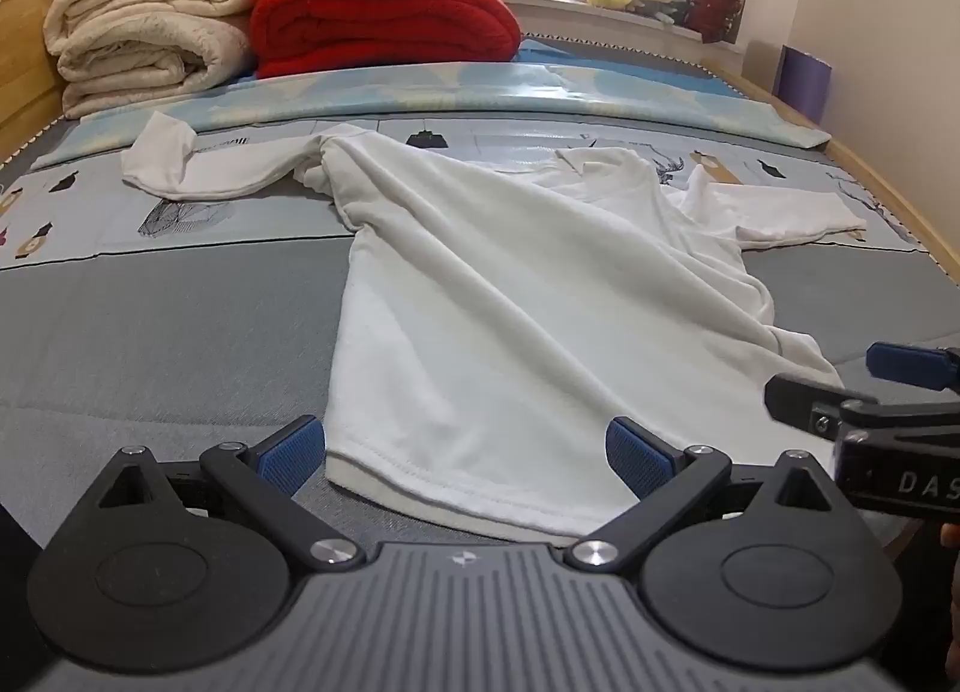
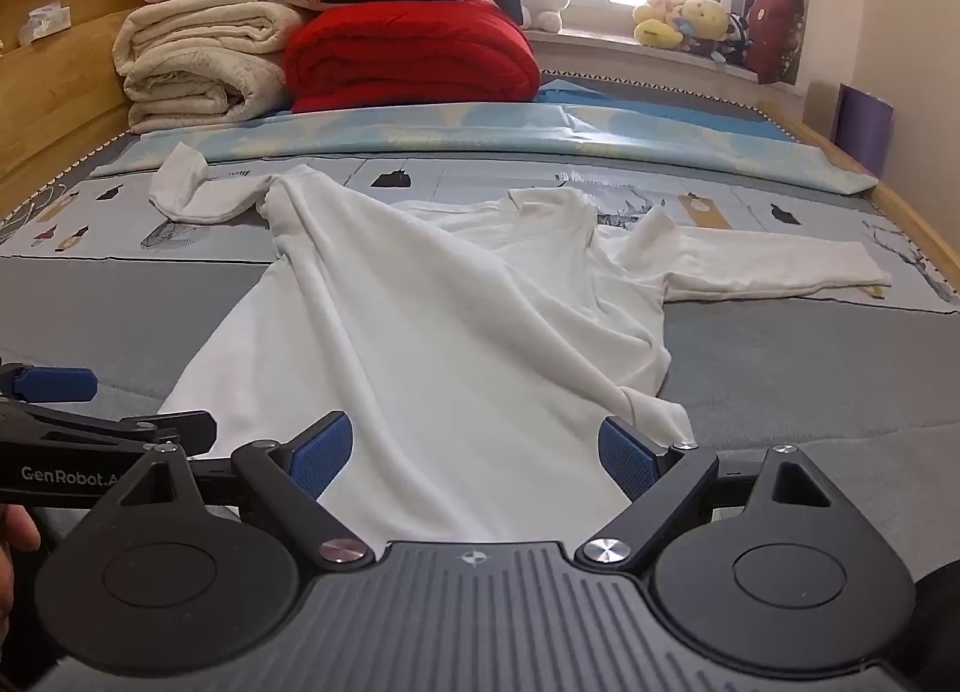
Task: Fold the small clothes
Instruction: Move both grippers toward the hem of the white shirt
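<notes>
Because the white long-sleeved shirt (image 1: 492, 296) lies rumpled on the bed (image 1: 150, 332) with sleeves flung outward, the left gripper (image 1: 465, 455) and right gripper (image 2: 474, 452) straddle its near hem, jaws spread, probably to pinch and straighten it.

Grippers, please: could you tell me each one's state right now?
Left gripper: open, fingers astride the white shirt hem.
Right gripper: open, holding nothing.

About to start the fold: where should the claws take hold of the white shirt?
Take the white shirt by its bottom hem, coming in low from the near side. That hemmed edge lies nearest, between the open left claw; the right claw takes the opposite corner.
</notes>
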Tool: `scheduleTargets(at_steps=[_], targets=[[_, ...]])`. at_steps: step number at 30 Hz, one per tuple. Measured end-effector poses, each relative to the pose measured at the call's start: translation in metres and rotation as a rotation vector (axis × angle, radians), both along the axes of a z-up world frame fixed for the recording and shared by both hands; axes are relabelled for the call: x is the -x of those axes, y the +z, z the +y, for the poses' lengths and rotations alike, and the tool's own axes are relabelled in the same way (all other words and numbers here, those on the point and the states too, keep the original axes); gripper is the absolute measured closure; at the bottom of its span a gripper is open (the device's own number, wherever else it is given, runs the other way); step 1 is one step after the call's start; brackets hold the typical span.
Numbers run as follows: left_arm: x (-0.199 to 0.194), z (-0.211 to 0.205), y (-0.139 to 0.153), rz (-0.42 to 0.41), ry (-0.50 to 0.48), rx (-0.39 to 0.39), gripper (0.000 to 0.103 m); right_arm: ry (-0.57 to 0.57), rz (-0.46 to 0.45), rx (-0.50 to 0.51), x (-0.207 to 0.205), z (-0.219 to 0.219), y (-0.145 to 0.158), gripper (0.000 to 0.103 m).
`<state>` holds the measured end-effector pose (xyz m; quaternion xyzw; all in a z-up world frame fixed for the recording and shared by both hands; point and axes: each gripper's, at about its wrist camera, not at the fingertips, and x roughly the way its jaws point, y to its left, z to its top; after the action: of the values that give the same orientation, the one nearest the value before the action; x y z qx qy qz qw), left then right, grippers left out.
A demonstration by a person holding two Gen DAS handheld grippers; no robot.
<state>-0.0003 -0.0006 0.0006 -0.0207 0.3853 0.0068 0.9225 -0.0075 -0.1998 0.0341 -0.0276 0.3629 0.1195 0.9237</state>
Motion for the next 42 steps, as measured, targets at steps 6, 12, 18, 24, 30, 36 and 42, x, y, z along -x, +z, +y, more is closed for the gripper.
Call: scheduleTargets(at_steps=[6,12,18,24,30,36,42], targets=[[0.002,-0.003,0.003,-0.023,-0.021,-0.016,0.002,0.016,0.005,0.002,0.0,0.004,0.0,0.013],[0.006,-0.005,0.005,-0.023,-0.02,-0.011,0.002,0.016,0.001,0.008,0.002,0.004,-0.001,0.013],[0.005,-0.003,0.006,-0.021,-0.023,-0.007,0.002,0.01,0.002,0.015,0.002,0.005,-0.001,0.013],[0.006,-0.003,0.005,-0.022,-0.026,0.001,0.002,-0.01,0.0,-0.002,0.002,0.004,-0.001,0.013],[0.006,-0.004,0.005,-0.025,-0.026,-0.003,0.002,-0.007,-0.022,0.006,0.005,0.006,-0.001,0.022],[0.006,-0.004,0.005,-0.014,-0.027,0.0,0.002,0.019,-0.056,0.008,0.009,0.01,0.001,0.031],[0.005,-0.005,0.004,-0.016,-0.028,-0.012,0.002,0.018,-0.072,0.021,0.008,0.012,0.002,0.031]])
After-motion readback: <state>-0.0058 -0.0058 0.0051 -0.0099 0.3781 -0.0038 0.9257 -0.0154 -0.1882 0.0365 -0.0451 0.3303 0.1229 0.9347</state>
